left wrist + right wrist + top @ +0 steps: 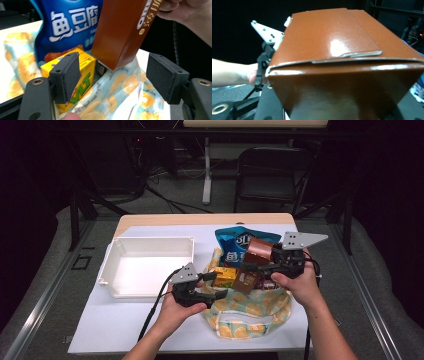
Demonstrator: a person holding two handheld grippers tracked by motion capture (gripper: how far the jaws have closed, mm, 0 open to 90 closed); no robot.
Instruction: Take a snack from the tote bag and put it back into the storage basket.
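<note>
Your left gripper [218,293] stands open and empty just beside the fabric bag [250,312]. Your right gripper [264,266] clamps the brown box [252,265] above the bag; lift it clear, then carry it leftward to the white bin [145,265].

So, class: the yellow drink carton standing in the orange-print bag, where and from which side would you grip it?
Grip the yellow carton across its two flat side faces near the top, coming from above. It stands roughly upright in the bag with its lower part sunk in fabric, and the blue snack pouch crowds it behind, so probably only the top is free.
</note>
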